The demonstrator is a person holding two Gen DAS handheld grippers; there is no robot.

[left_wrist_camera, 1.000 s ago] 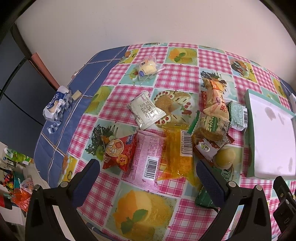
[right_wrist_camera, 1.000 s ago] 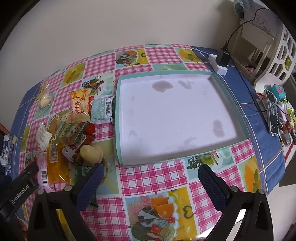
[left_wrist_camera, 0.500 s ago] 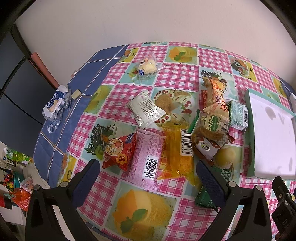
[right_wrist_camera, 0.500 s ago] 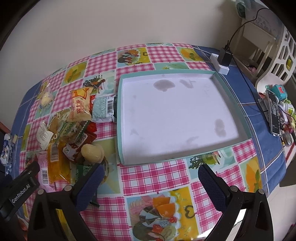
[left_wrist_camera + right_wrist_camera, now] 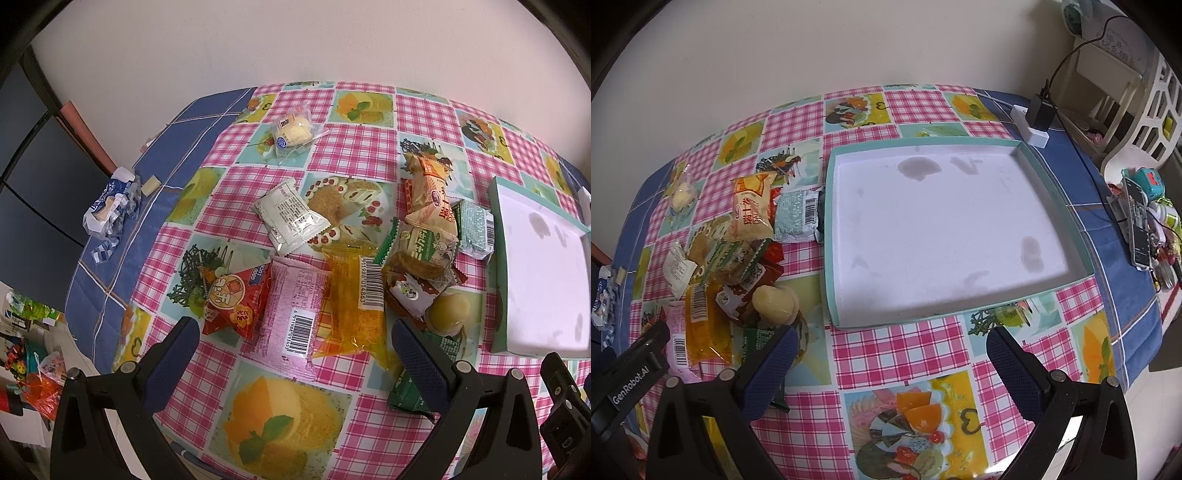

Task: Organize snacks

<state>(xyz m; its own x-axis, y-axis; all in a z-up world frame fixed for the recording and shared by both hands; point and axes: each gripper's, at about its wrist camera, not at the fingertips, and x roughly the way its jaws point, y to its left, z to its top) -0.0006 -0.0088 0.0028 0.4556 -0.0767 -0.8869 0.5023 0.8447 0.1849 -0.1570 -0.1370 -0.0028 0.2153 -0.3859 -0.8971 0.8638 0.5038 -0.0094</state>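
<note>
Several snack packets lie in a heap on the checked tablecloth: a red packet (image 5: 235, 302), a pink one (image 5: 293, 310), an orange one (image 5: 354, 299), a white one (image 5: 290, 216), and a round yellow bun (image 5: 447, 312). A clear-wrapped cake (image 5: 293, 133) lies apart at the back. A white tray with a teal rim (image 5: 1052, 181) stands empty to the right of the heap. My left gripper (image 5: 295, 343) is open and empty above the pink and orange packets. My right gripper (image 5: 892, 350) is open and empty in front of the tray.
A crumpled blue and white wrapper (image 5: 110, 206) lies at the table's left edge. A white power strip with a black plug (image 5: 1036, 122) sits behind the tray. A phone and small items (image 5: 1137, 218) lie on the right edge. A white chair (image 5: 1145, 110) stands beyond.
Both grippers have shifted slightly; the views moved a little toward the table, with the tray drifting right in both. No snack has moved.
</note>
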